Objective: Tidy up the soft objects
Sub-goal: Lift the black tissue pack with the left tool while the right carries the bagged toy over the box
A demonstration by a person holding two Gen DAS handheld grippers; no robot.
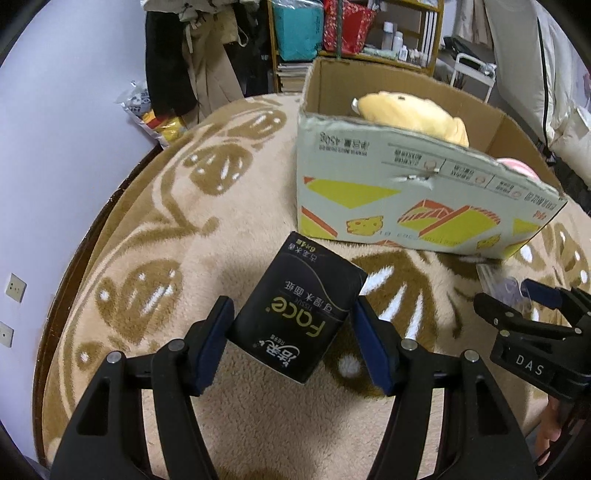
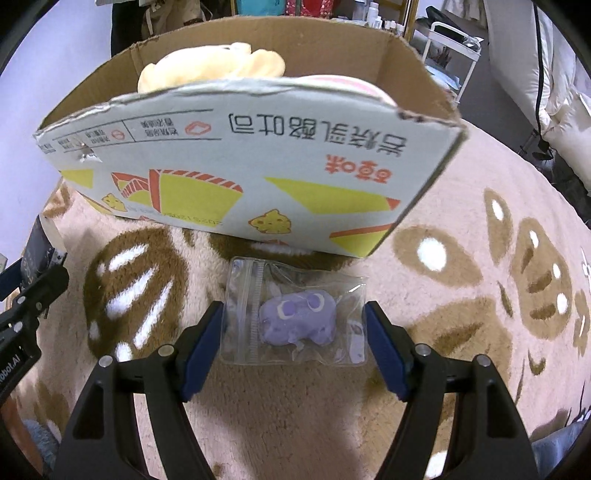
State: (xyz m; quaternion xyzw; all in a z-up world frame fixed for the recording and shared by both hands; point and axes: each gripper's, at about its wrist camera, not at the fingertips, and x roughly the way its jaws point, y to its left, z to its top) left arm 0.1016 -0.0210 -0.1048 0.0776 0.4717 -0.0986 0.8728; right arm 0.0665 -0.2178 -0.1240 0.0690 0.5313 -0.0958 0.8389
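Observation:
My left gripper (image 1: 291,314) is shut on a black tissue pack (image 1: 295,306), whose two sides sit between the blue pads, tilted over the rug. My right gripper (image 2: 293,314) is shut on a clear zip bag (image 2: 295,314) with a small purple plush toy (image 2: 297,319) inside; the bag's edges meet both pads. Just beyond both stands an open cardboard box (image 1: 369,192) (image 2: 258,147). It holds a yellow plush (image 1: 413,114) (image 2: 207,70) and a pink one (image 1: 517,166) (image 2: 351,83). The right gripper (image 1: 495,299) shows at the right edge of the left wrist view.
Everything rests on a round beige rug (image 1: 155,221) with brown leaf shapes. Behind the box are a shelf (image 1: 354,33), hanging clothes (image 1: 192,55), a snack bag (image 1: 147,114) by the wall, a white cart (image 1: 476,70) and white bedding (image 2: 561,110).

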